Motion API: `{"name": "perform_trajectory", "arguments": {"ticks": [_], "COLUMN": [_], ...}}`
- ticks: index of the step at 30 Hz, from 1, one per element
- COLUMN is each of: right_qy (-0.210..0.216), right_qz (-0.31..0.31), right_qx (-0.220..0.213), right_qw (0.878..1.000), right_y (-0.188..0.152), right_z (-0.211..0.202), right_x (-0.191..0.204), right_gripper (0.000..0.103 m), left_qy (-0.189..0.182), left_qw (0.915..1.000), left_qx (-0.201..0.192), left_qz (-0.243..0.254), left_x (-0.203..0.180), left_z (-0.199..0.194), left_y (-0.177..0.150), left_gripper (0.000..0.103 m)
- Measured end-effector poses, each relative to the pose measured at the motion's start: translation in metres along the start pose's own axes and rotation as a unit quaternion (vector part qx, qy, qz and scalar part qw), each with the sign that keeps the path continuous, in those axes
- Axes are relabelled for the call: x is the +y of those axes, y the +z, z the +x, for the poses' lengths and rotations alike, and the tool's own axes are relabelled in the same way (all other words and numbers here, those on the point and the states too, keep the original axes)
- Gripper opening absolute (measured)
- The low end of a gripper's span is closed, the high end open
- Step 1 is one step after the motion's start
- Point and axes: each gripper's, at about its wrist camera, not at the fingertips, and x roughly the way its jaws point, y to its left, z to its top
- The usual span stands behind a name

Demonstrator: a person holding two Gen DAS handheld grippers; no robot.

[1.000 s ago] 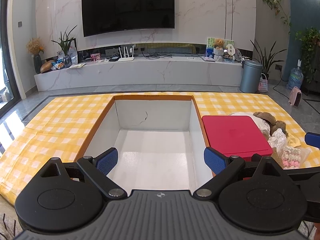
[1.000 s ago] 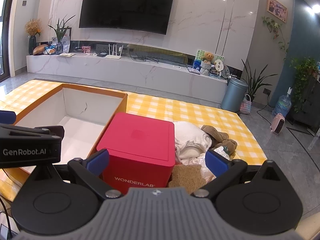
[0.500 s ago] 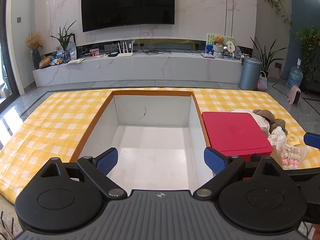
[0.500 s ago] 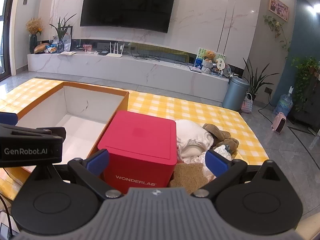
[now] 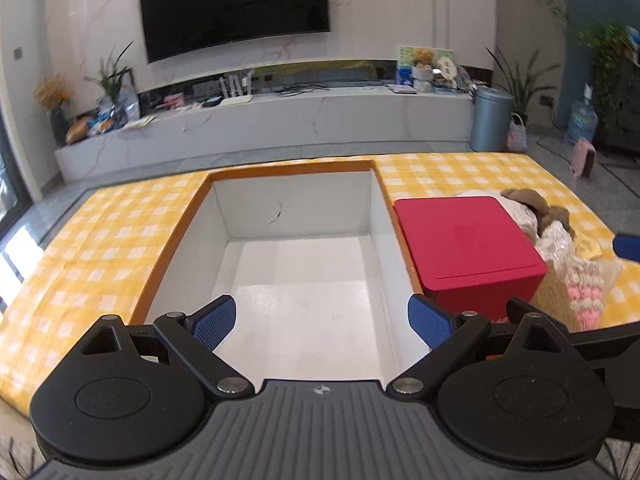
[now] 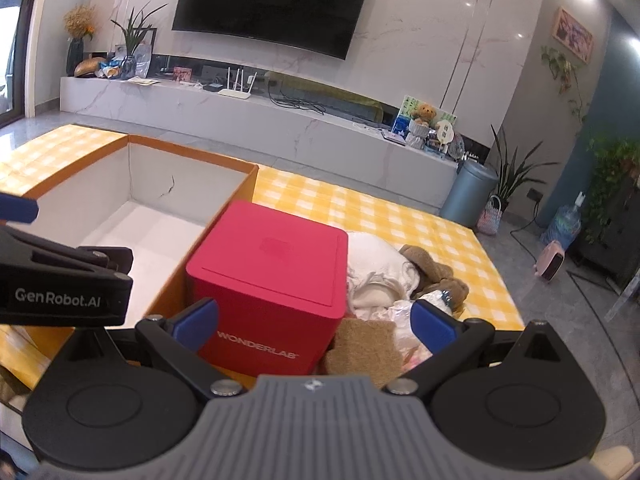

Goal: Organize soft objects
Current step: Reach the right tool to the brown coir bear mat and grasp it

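Note:
A large open box (image 5: 296,280) with white inner walls and an orange rim sits on the yellow checked cloth; nothing lies inside it. My left gripper (image 5: 322,322) hovers open over its near end. To its right stands a red WONDERLAB box (image 6: 272,284) with its lid on. Beside that lies a heap of soft things: a white cloth (image 6: 376,276), a brown plush toy (image 6: 432,272), a tan fuzzy pad (image 6: 364,350), crinkled plastic bags (image 6: 400,312) and a pink-and-white fluffy item (image 5: 584,292). My right gripper (image 6: 316,322) is open, just short of the red box and the pad.
The yellow checked cloth (image 5: 100,240) covers a low platform around the box. Behind it run a marble TV bench (image 5: 280,120) and a wall TV (image 5: 236,4). A grey bin (image 6: 468,192), potted plants, a water bottle and a pink heater (image 6: 552,264) stand on the right.
Both views have tilted down and moved slightly closer to the boxes; the open box and red box sit larger and lower in view. Both grippers stay open and hold nothing.

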Motion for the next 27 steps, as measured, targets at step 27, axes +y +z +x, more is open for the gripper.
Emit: {"name": "perform_trajectory", "arguments": {"ticks": [27], "right_qy": [0.061], "right_qz": [0.181], "right_qx": [0.170], "right_qw": [0.967], "right_y": [-0.046], "right_z": [0.093], "right_x": [-0.127], "right_gripper": [0.089], "left_qy": [-0.098], "left_qw": [0.9908], "left_qx": [0.049], "left_qz": [0.079], "left_x": [-0.092], "left_z": [0.014], "left_y": [0.059], "left_gripper": [0.103]}}
